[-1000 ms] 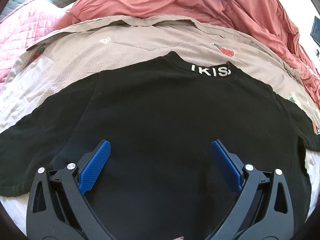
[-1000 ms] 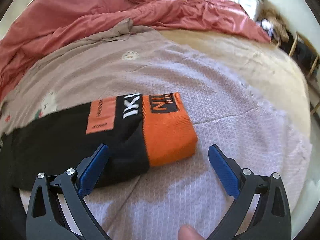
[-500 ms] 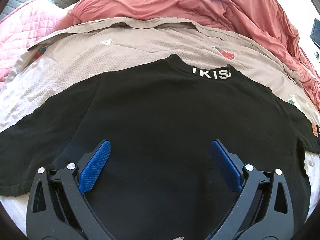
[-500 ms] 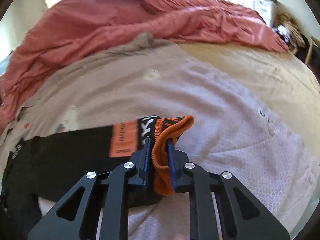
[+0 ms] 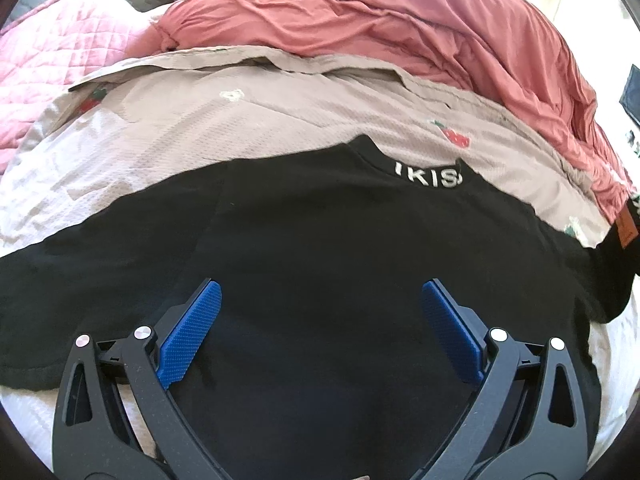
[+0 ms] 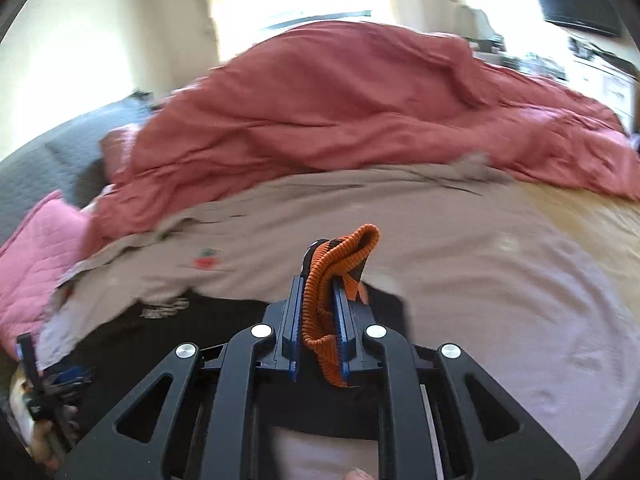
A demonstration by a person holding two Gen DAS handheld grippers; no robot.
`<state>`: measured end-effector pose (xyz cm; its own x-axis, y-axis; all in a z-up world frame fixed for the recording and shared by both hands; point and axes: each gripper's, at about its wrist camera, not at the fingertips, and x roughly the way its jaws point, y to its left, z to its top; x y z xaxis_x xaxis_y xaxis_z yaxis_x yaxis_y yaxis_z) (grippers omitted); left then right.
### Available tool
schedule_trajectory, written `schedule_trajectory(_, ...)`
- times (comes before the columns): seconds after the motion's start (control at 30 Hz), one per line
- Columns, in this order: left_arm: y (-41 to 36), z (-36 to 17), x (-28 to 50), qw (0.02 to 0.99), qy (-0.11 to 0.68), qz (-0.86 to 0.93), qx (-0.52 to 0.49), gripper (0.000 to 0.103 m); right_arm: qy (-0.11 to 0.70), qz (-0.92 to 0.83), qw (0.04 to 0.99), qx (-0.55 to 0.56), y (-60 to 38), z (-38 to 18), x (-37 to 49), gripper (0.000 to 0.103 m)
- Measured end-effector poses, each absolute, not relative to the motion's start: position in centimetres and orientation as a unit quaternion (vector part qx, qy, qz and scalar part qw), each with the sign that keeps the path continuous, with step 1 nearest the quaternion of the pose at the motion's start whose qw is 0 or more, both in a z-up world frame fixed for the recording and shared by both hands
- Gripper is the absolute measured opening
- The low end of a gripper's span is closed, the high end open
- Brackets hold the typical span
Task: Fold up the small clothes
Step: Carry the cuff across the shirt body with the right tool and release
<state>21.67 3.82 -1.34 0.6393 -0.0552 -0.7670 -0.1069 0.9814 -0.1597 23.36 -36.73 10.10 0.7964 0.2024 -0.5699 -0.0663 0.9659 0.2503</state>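
A black T-shirt [image 5: 328, 264] with white collar lettering lies flat, back up, on a beige sheet [image 5: 260, 120]. My left gripper [image 5: 318, 300] is open and empty, hovering over the shirt's lower middle. My right gripper [image 6: 317, 284] is shut on the shirt's orange ribbed sleeve cuff [image 6: 344, 252] and holds it lifted above the bed; the black sleeve [image 6: 384, 304] trails beneath. The shirt's far right sleeve with an orange patch [image 5: 626, 232] rises at the edge of the left wrist view.
A rumpled red duvet [image 5: 400, 28] is piled behind the shirt, and also shows in the right wrist view [image 6: 360, 120]. A pink quilted blanket [image 5: 52, 68] lies at the left. The beige sheet [image 6: 500, 300] spreads to the right.
My right gripper closed on the orange cuff and lifted it up and leftward, over the shirt. The left gripper stayed open above the shirt, barely moving.
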Motion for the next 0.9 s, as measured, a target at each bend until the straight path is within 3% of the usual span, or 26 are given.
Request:
schedule_trajectory(0.5,7.2,-1.0,21.7,0.898,0.417,0.035,-0.138,0.094,0.403,0.245,0.877,0.092,-17.6,4.1,26.5,0.018)
schedule_trajectory(0.63,7.6,-0.9,21.7,0.897,0.416,0.031,-0.149,0.094,0.388,0.262,0.879,0.093,-17.8,4.7,25.6,0.021)
schedule_trajectory(0.83,6.3,-0.8,21.6,0.893,0.414,-0.025,-0.173,0.093,0.386,0.193,0.899,0.078,-22.0,4.5,25.1,0.035)
schedule_trajectory(0.9,5.3,-0.6,21.6,0.893,0.412,-0.049,-0.174,0.082,0.389,0.165,0.904,0.07,-23.6,4.0,24.6,0.04)
